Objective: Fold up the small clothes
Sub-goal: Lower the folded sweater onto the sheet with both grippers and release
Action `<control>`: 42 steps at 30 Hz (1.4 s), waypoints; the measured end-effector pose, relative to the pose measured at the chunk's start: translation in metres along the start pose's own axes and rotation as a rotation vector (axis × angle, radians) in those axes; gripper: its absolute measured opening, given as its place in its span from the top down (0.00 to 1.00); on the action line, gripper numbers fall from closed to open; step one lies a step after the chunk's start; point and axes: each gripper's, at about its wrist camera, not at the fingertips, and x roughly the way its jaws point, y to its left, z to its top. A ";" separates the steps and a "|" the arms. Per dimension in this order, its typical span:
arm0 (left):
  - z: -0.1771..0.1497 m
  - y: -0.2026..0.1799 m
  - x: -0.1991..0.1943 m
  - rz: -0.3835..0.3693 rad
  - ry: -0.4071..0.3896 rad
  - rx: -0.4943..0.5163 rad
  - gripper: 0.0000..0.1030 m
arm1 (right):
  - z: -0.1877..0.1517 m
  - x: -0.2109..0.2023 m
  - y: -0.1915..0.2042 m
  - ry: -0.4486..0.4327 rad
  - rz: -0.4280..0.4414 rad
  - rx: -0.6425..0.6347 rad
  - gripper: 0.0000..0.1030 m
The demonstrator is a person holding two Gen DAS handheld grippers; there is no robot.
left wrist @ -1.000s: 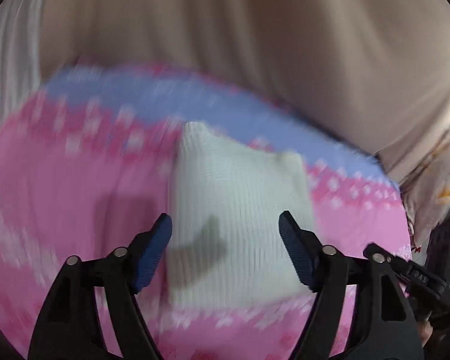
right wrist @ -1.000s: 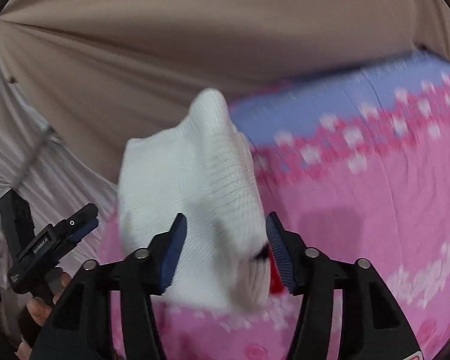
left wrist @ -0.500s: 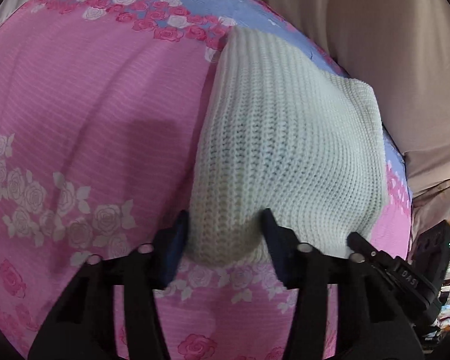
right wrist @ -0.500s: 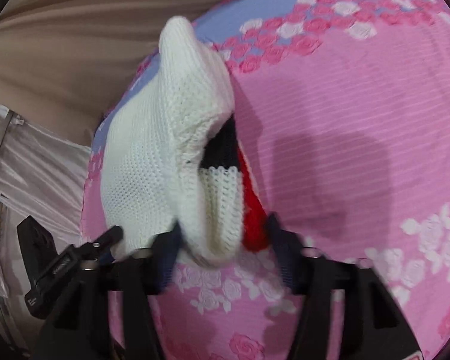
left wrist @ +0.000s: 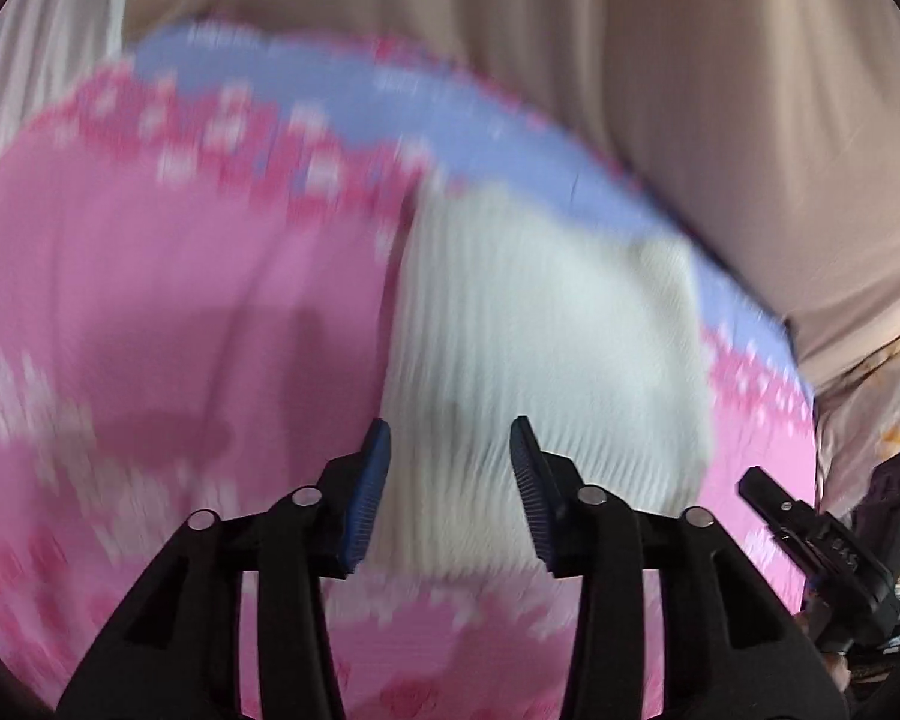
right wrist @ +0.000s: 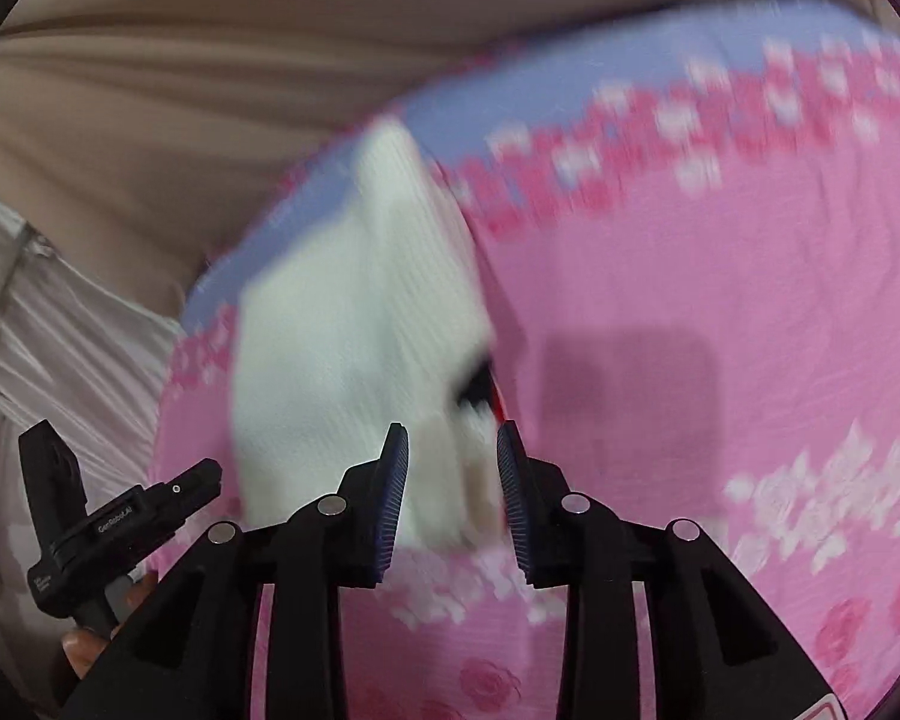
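Pink rose-print bedsheet (left wrist: 168, 300) with a lilac border covers the bed, and beige curtains (left wrist: 630, 60) hang behind it. Both views are blurred by motion. White knitted garment (left wrist: 540, 360), folded over, lies on the sheet near the lilac border; its near edge sits between the blue pads of both claws. Left gripper (left wrist: 450, 480): jaws partly closed around the near left corner of the knit, with pad contact too blurred to confirm. Right gripper (right wrist: 453, 480): jaws narrower, pinching the near right corner, where a black and red trim (right wrist: 486, 387) shows.

Risk, as a judgement: thick, springy knit may slide out of the left jaws if they are not truly biting, so one corner drops and the fold skews; uneven lifting between the two hands would twist it.

Compared with half a second earlier, both jaws keep almost the same gap after closing from a wider spread, and the garment appears farther from the cameras.
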 end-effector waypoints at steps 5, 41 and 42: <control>0.052 -0.026 0.049 0.062 -0.002 0.077 0.58 | 0.067 0.025 0.050 -0.052 0.004 -0.166 0.89; -0.068 -0.032 0.012 0.219 0.070 0.107 0.51 | -0.019 0.044 0.028 0.111 -0.202 -0.218 0.90; -0.072 -0.033 0.006 0.219 0.063 0.112 0.51 | -0.020 0.031 0.033 0.085 -0.183 -0.225 0.89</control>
